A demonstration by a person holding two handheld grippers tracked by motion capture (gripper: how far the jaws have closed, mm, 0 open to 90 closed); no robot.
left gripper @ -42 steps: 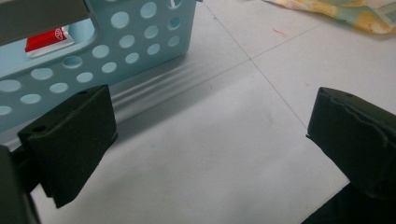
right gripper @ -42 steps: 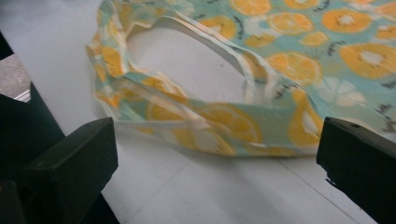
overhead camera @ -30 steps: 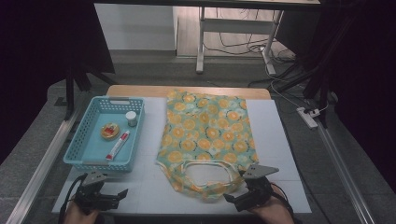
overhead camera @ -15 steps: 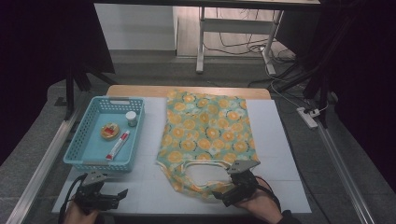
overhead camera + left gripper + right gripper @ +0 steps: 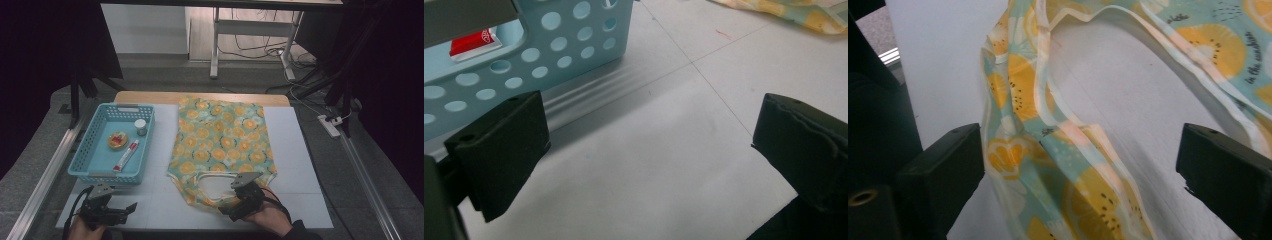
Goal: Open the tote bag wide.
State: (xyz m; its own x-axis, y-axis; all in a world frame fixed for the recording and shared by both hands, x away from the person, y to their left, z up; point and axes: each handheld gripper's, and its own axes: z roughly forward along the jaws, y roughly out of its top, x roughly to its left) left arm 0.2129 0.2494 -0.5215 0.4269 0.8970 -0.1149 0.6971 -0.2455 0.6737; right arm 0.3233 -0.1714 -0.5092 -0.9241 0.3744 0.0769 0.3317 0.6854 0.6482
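A sleeveless garment (image 5: 220, 145) printed with orange and lemon slices on teal lies flat in the middle of the white table (image 5: 305, 165), neck opening toward me. My right gripper (image 5: 231, 210) sits low over its near edge. In the right gripper view a folded shoulder strap (image 5: 1048, 125) lies between the wide-apart jaws of that gripper (image 5: 1083, 170). The jaws have just been closing a little, and the pads stand clear of the cloth. My left gripper (image 5: 129, 210) hovers open at the table's front left with bare table between its jaws (image 5: 649, 150).
A light blue perforated basket (image 5: 105, 175) stands at the left, close to the left gripper (image 5: 564, 45). It holds a red-and-white tube (image 5: 126, 155), a round orange item (image 5: 118, 140) and a small white jar (image 5: 141, 127). A metal rail (image 5: 45, 175) runs along the table's left side.
My right gripper has slid left and down onto the garment's near strap. The left gripper has stayed put.
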